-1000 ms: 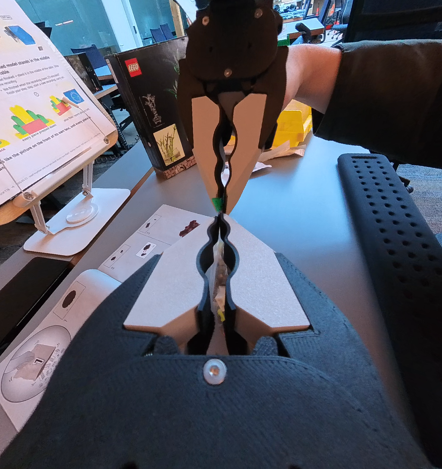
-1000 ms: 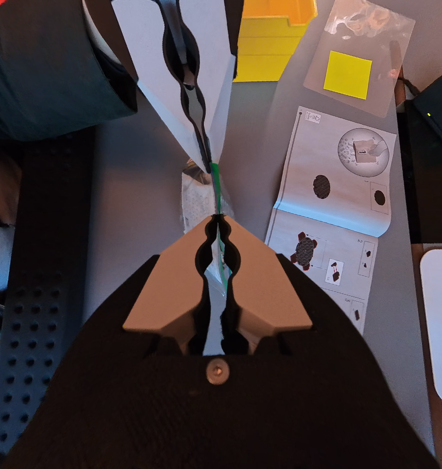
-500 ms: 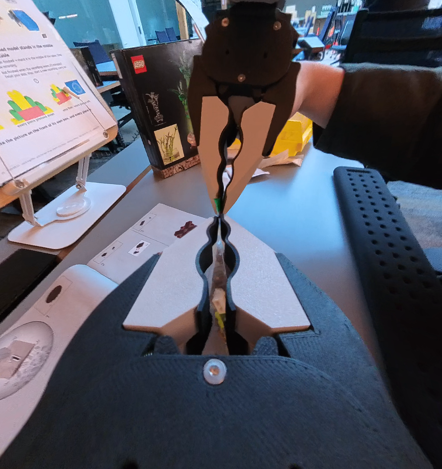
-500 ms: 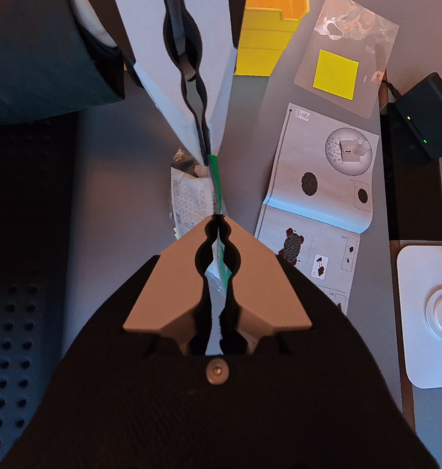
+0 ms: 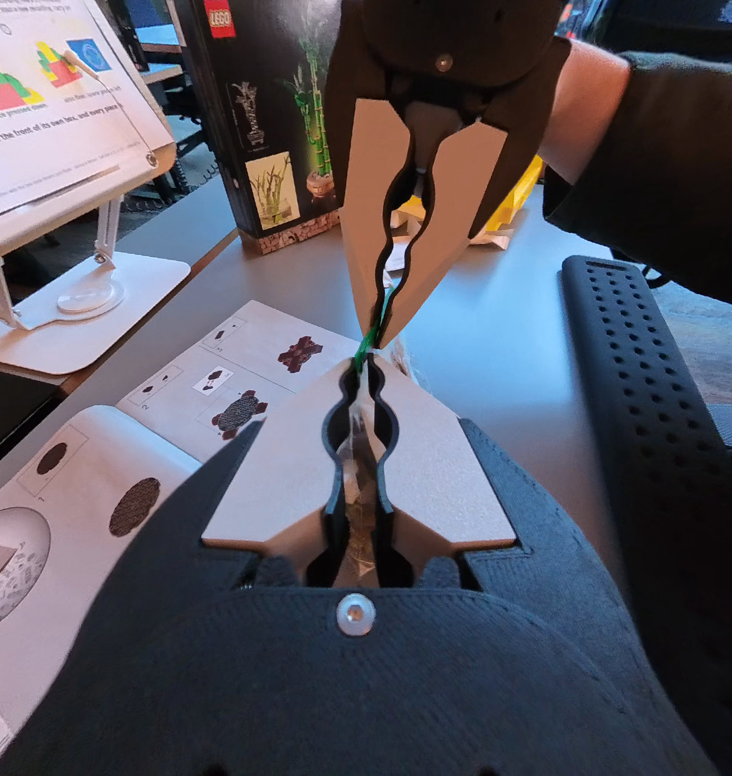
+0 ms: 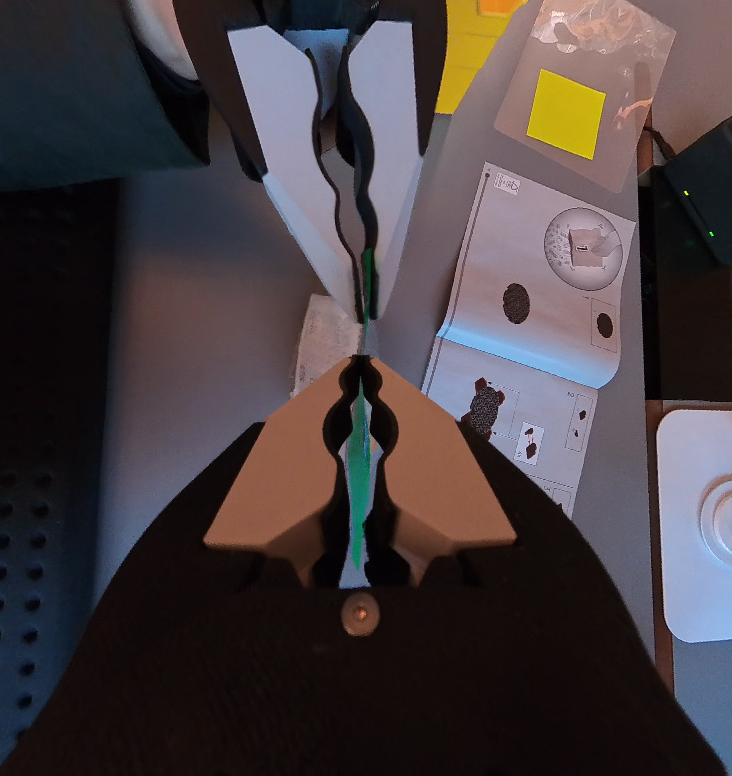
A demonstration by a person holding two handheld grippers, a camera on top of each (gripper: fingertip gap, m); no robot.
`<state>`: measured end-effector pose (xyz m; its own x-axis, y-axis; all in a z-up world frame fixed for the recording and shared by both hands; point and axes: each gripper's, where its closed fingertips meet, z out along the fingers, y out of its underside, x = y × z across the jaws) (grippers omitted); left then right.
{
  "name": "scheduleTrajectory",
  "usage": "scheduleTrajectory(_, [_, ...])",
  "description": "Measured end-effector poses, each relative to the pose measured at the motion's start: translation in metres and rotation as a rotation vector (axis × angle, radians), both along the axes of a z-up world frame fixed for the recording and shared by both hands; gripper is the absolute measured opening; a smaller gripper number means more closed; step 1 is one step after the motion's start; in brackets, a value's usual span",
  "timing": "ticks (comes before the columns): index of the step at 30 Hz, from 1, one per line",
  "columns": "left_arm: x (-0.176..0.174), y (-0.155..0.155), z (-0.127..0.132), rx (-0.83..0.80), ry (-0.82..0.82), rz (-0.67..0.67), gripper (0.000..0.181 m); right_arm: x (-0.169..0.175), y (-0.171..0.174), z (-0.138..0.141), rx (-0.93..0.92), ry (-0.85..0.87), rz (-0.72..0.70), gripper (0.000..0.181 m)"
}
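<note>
Two tools are meeting tip to tip above the grey surface [image 5: 502,378], each pinching the same small clear plastic bag [image 5: 358,462] with a green strip along its top edge. The left tool [image 5: 360,360] is closed on the bag, whose crumpled film and small brownish contents are showing in the gap between its fingers. The right tool [image 6: 360,357] is likewise clamped shut, with the green strip [image 6: 360,470] running down between its fingers. In the left wrist view the right tool [image 5: 376,336] is pointing downward, gripping the green edge just beyond the left tool's tips, and a person's hand [image 5: 578,109] in a dark sleeve is holding it. In the right wrist view the left tool [image 6: 366,313] is reaching in from above, and the bag's printed white part [image 6: 326,340] is hanging just below it, over the surface.

An open instruction booklet [image 6: 536,302] is lying flat beside the tools. A black product box [image 5: 267,126] picturing bamboo is standing upright behind it, near a white document stand [image 5: 82,302] carrying a printed sheet. A yellow bin [image 6: 465,54], a clear bag with a yellow square [image 6: 565,113] and a black device with green lights [image 6: 708,201] are resting farther off. A black perforated pad [image 5: 649,399] is lying along the surface's edge.
</note>
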<state>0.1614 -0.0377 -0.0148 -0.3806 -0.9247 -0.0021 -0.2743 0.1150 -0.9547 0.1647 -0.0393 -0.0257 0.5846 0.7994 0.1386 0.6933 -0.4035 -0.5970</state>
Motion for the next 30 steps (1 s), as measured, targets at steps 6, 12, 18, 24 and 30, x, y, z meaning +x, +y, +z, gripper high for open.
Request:
scheduleTrajectory(6, [0.000,-0.003,-0.005,0.014,0.002,-0.046,0.000,0.001,-0.001,-0.003,-0.013,-0.005,-0.001,0.000])
scheduleTrajectory(12, [0.000,-0.006,-0.006,0.019,-0.001,-0.069,0.000,-0.005,0.003,0.002,-0.004,0.043,-0.011,0.006])
scheduleTrajectory(18, [0.001,-0.005,-0.008,0.055,-0.005,-0.059,0.000,-0.014,0.005,0.005,-0.057,0.020,0.002,0.004])
scheduleTrajectory(24, [-0.001,-0.005,-0.007,0.055,-0.003,-0.063,0.000,-0.014,0.005,0.005,-0.105,0.025,-0.007,0.006])
scheduleTrajectory(30, [-0.003,-0.005,-0.005,0.037,-0.004,-0.066,0.000,-0.011,0.005,0.001,-0.122,-0.004,-0.020,0.011])
